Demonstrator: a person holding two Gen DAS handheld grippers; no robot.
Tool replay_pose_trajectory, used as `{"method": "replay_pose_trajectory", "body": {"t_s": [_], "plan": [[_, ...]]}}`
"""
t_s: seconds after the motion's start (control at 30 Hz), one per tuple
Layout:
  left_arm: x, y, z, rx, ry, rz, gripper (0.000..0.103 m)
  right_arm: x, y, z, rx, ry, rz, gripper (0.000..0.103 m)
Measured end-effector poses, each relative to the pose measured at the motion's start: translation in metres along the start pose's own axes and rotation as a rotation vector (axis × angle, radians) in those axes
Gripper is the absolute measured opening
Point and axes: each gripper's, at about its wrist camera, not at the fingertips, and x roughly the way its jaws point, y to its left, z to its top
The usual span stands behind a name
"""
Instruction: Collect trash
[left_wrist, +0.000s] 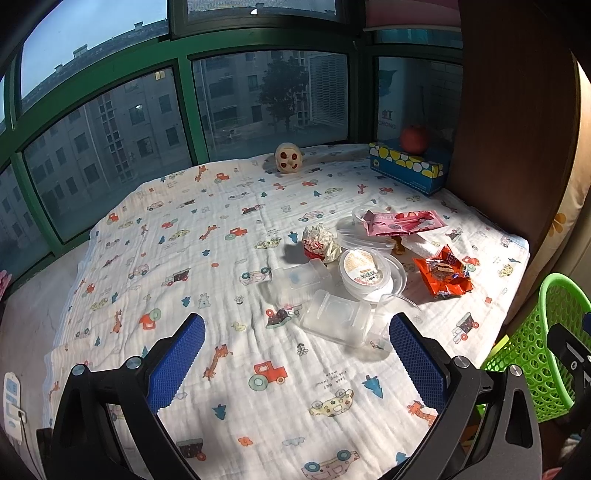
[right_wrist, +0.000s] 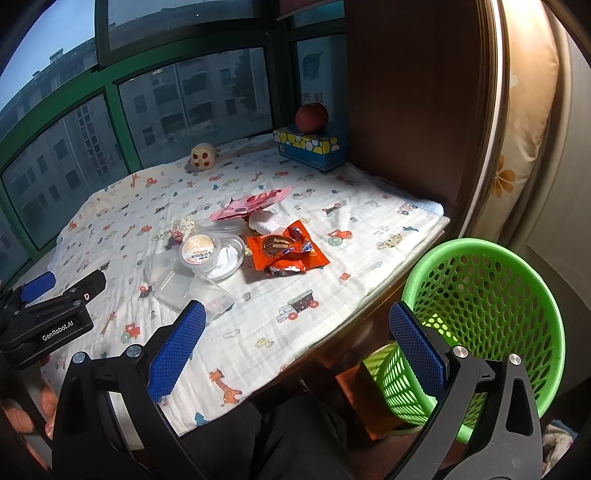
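Observation:
A heap of trash lies on the printed cloth (left_wrist: 207, 258): an orange snack wrapper (left_wrist: 443, 273) (right_wrist: 286, 251), a pink wrapper (left_wrist: 400, 221) (right_wrist: 251, 203), a crumpled paper wrapper (left_wrist: 319, 242), a round lidded cup (left_wrist: 365, 271) (right_wrist: 199, 249) and clear plastic boxes (left_wrist: 336, 321) (right_wrist: 177, 288). A green mesh basket (right_wrist: 487, 317) (left_wrist: 539, 354) stands off the table's right edge. My left gripper (left_wrist: 297, 362) is open and empty, just short of the nearest clear box. My right gripper (right_wrist: 297, 350) is open and empty above the table's front edge, next to the basket.
A blue tissue box (left_wrist: 406, 166) (right_wrist: 310, 147) with a red apple (left_wrist: 413, 138) (right_wrist: 311, 117) on it stands at the far right by a brown wooden panel (right_wrist: 413, 110). A small round toy (left_wrist: 289, 157) (right_wrist: 202, 157) sits by the window. The left gripper's body (right_wrist: 55, 310) shows at the left.

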Motion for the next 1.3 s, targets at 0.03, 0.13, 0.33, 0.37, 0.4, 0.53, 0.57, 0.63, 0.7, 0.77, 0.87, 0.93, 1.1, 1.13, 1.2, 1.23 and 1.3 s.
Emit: {"method": "replay_pose_trajectory", "body": {"t_s": [0.03, 0.13, 0.33, 0.37, 0.4, 0.53, 0.57, 0.63, 0.7, 0.77, 0.87, 0.93, 1.1, 1.13, 1.2, 1.23, 1.3], "plan": [[0.0, 0.0, 0.0, 0.0, 0.0, 0.0, 0.097, 0.001, 0.0, 0.001, 0.0, 0.001, -0.001, 0.098], [0.003, 0.001, 0.001, 0.0, 0.008, 0.002, 0.097, 0.003, 0.0, 0.003, 0.0, 0.009, 0.002, 0.098], [0.009, 0.005, 0.006, -0.009, 0.018, -0.002, 0.097, 0.009, 0.002, 0.009, -0.013, 0.013, -0.001, 0.098], [0.01, 0.006, 0.007, -0.011, 0.018, -0.002, 0.097, 0.011, 0.003, 0.01, -0.016, 0.015, -0.001, 0.098], [0.011, 0.006, 0.007, -0.012, 0.019, -0.005, 0.097, 0.011, 0.004, 0.01, -0.018, 0.016, -0.002, 0.098], [0.018, 0.008, 0.011, -0.013, 0.029, -0.005, 0.097, 0.017, 0.004, 0.013, -0.025, 0.024, -0.004, 0.098], [0.02, 0.009, 0.012, -0.014, 0.032, -0.004, 0.097, 0.019, 0.004, 0.015, -0.027, 0.025, -0.004, 0.098], [0.023, 0.01, 0.015, -0.013, 0.034, -0.001, 0.097, 0.023, 0.004, 0.017, -0.028, 0.028, -0.004, 0.098], [0.027, 0.012, 0.018, -0.012, 0.034, 0.004, 0.097, 0.027, 0.004, 0.02, -0.033, 0.03, -0.006, 0.098], [0.03, 0.015, 0.022, -0.011, 0.033, 0.006, 0.097, 0.03, 0.004, 0.022, -0.037, 0.033, -0.005, 0.098], [0.033, 0.018, 0.027, -0.01, 0.032, 0.008, 0.097, 0.038, 0.004, 0.027, -0.044, 0.04, -0.004, 0.098], [0.037, 0.02, 0.031, -0.009, 0.035, 0.006, 0.097, 0.043, 0.004, 0.029, -0.045, 0.047, 0.002, 0.098], [0.044, 0.029, 0.038, -0.014, 0.043, 0.002, 0.097, 0.06, 0.0, 0.036, -0.048, 0.071, 0.006, 0.098], [0.046, 0.03, 0.039, -0.012, 0.042, 0.004, 0.097, 0.063, -0.002, 0.037, -0.044, 0.076, 0.011, 0.098], [0.048, 0.034, 0.04, -0.007, 0.038, 0.009, 0.097, 0.071, -0.005, 0.041, -0.042, 0.087, 0.01, 0.098], [0.05, 0.036, 0.041, -0.008, 0.04, 0.006, 0.097, 0.075, -0.006, 0.042, -0.046, 0.091, 0.01, 0.098], [0.053, 0.039, 0.041, -0.008, 0.043, 0.003, 0.097, 0.084, -0.007, 0.046, -0.056, 0.102, 0.008, 0.098]]}}
